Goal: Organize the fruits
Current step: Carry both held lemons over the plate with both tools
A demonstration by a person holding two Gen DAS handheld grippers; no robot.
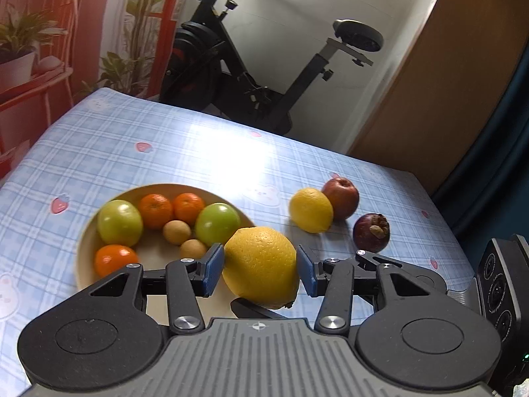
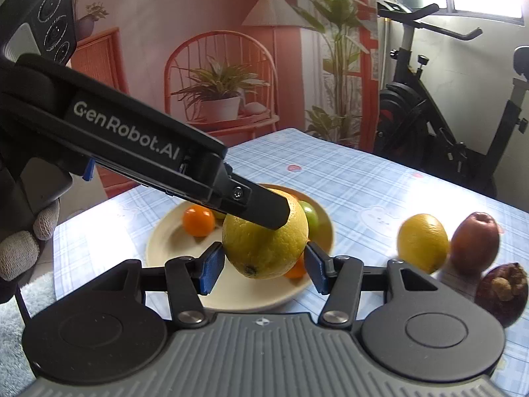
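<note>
A large yellow lemon (image 1: 261,266) hangs above the near rim of a cream plate (image 1: 84,248). My left gripper (image 1: 260,273) is shut on the lemon, blue pads pressing its sides. My right gripper (image 2: 263,268) is shut on the same lemon (image 2: 264,241) from another side. One finger (image 2: 264,211) of the left gripper lies across the lemon's top in the right wrist view. The plate (image 2: 231,294) holds two green apples (image 1: 119,222), several oranges (image 1: 155,211) and two small pale fruits (image 1: 177,231).
On the blue checked tablecloth (image 1: 165,152), right of the plate, lie a second lemon (image 1: 310,210), a red apple (image 1: 340,197) and a dark purple mangosteen (image 1: 371,233). An exercise bike (image 1: 251,66) stands past the table's far edge. A gloved hand (image 2: 23,248) holds the left gripper.
</note>
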